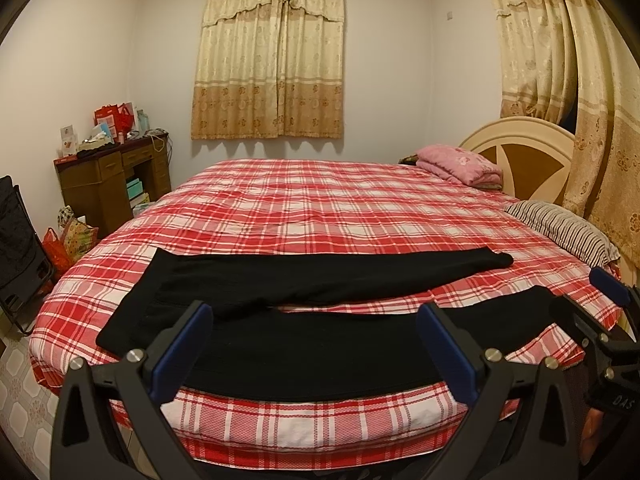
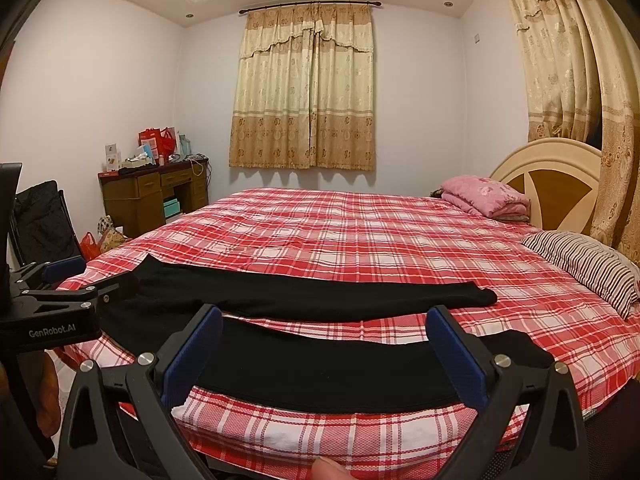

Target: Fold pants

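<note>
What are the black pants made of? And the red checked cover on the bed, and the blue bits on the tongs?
The black pants look like soft, matte knit fabric, maybe ribbed; they lie limp and flat. The bed cover looks like woven cotton, going by its printed plaid and small wrinkles. The blue pads on the left tongs look like rubber or plastic, smooth and dull; I cannot tell which.

Desk (image 2: 154, 196) clutter too small to tell; headboard (image 2: 552, 184) partly curtain-hidden.
</note>
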`<move>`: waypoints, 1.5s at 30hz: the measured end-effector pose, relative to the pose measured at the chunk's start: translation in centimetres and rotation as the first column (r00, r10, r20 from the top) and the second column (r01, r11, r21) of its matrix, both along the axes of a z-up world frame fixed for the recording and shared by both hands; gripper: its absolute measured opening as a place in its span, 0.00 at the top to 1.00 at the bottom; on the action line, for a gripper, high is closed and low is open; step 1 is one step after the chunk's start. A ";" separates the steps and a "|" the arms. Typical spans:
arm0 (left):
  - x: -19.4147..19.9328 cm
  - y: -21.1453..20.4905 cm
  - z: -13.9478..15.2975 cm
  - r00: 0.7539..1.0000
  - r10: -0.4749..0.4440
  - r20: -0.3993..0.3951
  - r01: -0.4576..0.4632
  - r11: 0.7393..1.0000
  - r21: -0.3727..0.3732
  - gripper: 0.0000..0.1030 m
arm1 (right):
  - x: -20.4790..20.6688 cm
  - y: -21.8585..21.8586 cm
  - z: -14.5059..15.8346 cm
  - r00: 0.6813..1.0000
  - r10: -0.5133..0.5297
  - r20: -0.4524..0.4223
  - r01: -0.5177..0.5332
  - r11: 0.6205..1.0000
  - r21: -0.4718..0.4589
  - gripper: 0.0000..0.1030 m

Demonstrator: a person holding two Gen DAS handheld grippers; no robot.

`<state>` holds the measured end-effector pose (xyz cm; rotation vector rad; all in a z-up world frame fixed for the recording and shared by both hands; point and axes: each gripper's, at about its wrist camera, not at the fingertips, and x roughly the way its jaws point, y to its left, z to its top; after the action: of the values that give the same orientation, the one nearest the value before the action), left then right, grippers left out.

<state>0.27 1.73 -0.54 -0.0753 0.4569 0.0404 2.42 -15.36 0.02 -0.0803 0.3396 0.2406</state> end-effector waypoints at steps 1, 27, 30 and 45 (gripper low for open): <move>0.0 0.0 0.0 1.000 0.000 0.001 0.000 1.000 0.000 0.00 | 0.0 0.0 -0.1 1.000 0.001 -0.001 -0.001 1.000 -0.001 0.01; 3.9 2.2 -2.7 1.000 -0.008 -0.017 0.009 0.997 0.074 0.00 | 3.2 0.4 -2.9 0.997 0.012 -0.082 -0.015 0.999 -0.038 0.01; 6.7 5.5 -4.0 0.998 0.048 -0.043 -0.045 0.997 0.060 0.00 | 4.4 0.5 -4.6 0.992 0.032 -0.125 -0.038 0.998 -0.048 0.01; 20.5 25.3 -8.7 0.914 0.284 -0.290 -0.266 0.959 0.101 0.00 | 11.0 -2.5 -12.2 0.937 -0.009 -0.349 0.015 1.000 0.015 0.01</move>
<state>20.82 27.05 -9.23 -0.0750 0.7494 0.3478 13.38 -17.89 -12.15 -0.0170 0.6923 0.2459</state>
